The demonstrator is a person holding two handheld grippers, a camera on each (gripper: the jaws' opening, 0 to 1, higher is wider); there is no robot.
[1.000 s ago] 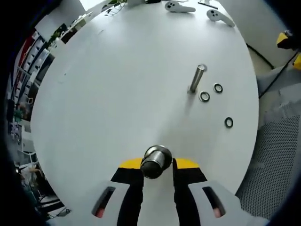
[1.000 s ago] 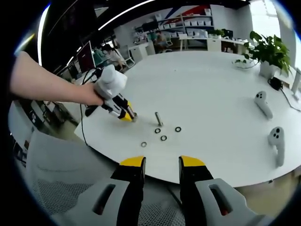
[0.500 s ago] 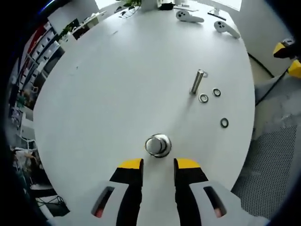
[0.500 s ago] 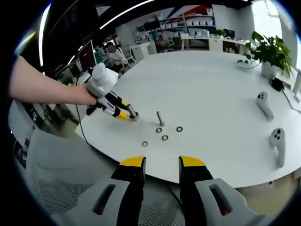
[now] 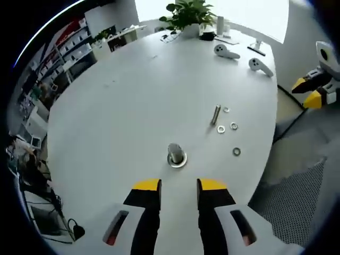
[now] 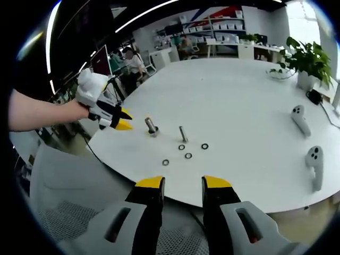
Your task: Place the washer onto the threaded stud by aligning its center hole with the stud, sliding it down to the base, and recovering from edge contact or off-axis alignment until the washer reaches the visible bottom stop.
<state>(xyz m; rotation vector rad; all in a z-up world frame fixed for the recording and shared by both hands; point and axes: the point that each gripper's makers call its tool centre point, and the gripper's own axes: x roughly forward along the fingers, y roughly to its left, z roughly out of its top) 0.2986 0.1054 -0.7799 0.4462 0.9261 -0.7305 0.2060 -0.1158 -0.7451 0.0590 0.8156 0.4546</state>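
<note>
A short metal stud on a round base (image 5: 176, 155) stands upright on the white round table (image 5: 122, 106), just ahead of my left gripper (image 5: 179, 186). That gripper is open, with nothing between its jaws. A slimmer metal post (image 5: 215, 115) stands further right, with several small washers (image 5: 221, 129) lying flat around it. In the right gripper view, a hand holds the left gripper (image 6: 123, 123) a short way left of the stud (image 6: 152, 126), apart from it. The post (image 6: 183, 134) and washers (image 6: 188, 155) lie beyond. My right gripper (image 6: 183, 183) hangs open off the table's near edge.
Two white hand controllers (image 6: 299, 118) lie at the table's right side, a potted plant (image 6: 305, 61) behind them. A grey mesh chair (image 6: 69, 207) stands by the near edge. People sit at desks (image 6: 130, 56) in the background.
My left gripper has let go of the stud with the round base and drawn back and up. The stud now stands alone on the table. The right gripper has hardly moved.
</note>
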